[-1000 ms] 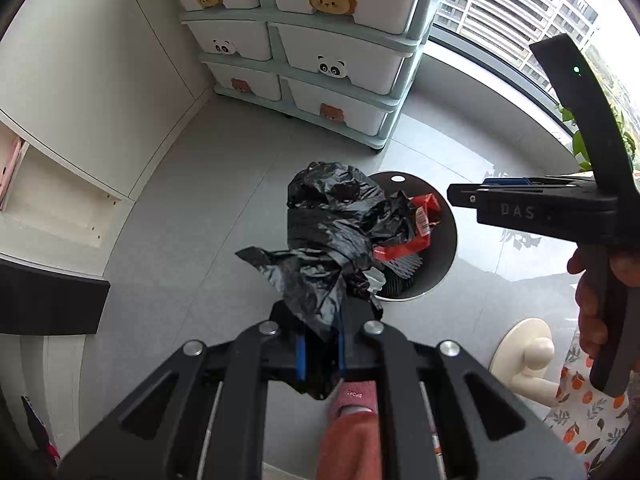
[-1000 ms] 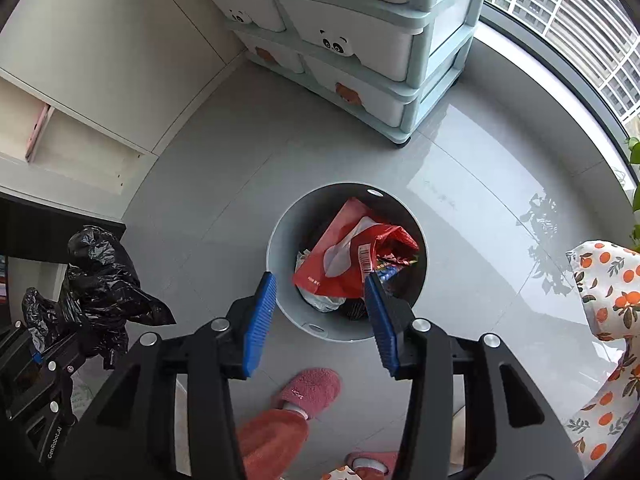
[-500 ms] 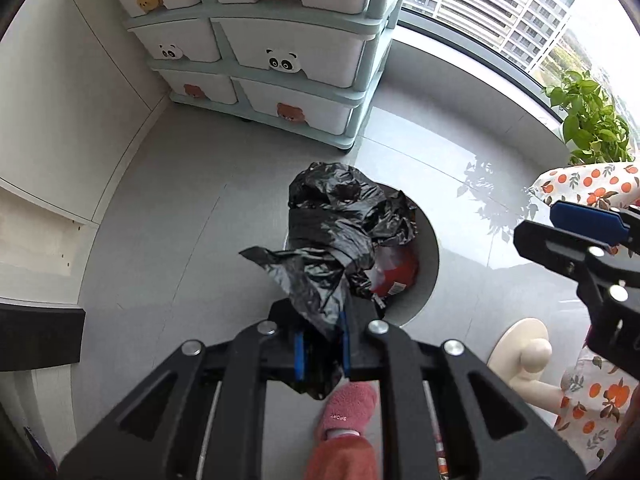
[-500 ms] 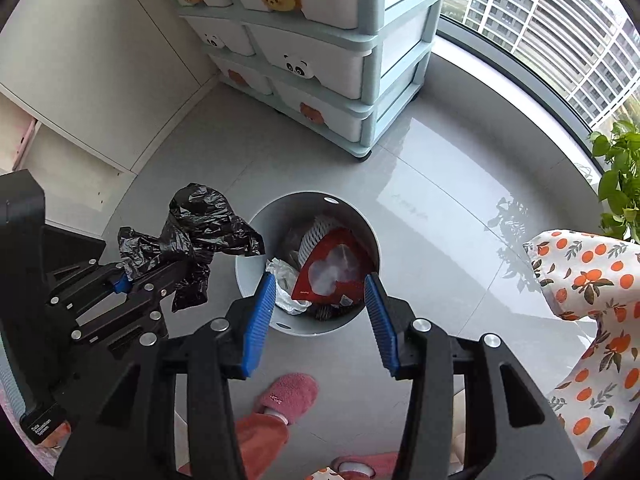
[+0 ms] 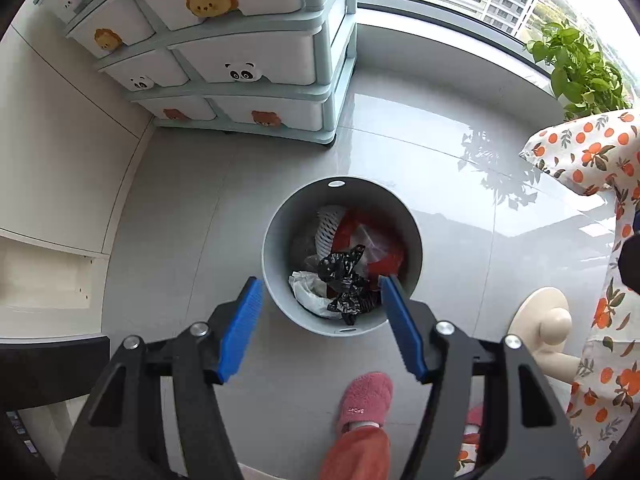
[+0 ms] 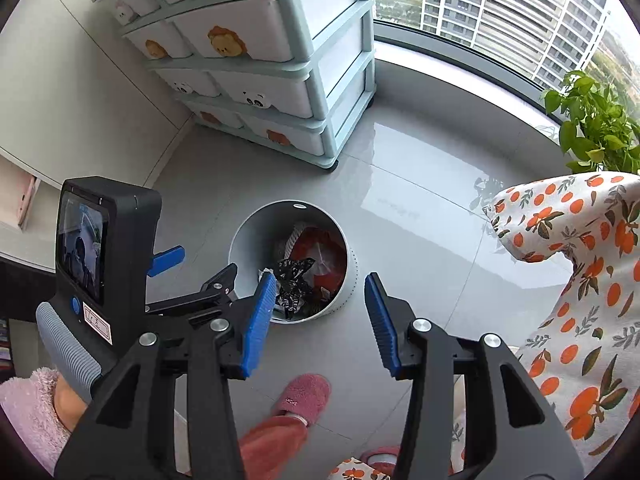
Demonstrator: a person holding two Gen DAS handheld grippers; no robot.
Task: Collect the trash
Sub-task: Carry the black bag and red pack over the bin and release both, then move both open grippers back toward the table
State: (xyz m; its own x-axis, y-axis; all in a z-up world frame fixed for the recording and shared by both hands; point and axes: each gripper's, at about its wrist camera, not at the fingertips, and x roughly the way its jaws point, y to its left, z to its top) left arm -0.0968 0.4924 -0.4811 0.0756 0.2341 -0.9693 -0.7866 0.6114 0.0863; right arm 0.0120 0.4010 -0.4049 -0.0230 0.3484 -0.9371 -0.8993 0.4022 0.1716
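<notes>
Drawer unit (image 5: 256, 60) and slipper (image 5: 366, 398) flank bin (image 5: 276, 240).

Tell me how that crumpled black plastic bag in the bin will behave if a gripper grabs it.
The black plastic bag looks thin and creased, so probably floppy and light. Its glossy film may slip between pads. It lies loose atop other trash in the grey bin, so likely lifts freely.
</notes>
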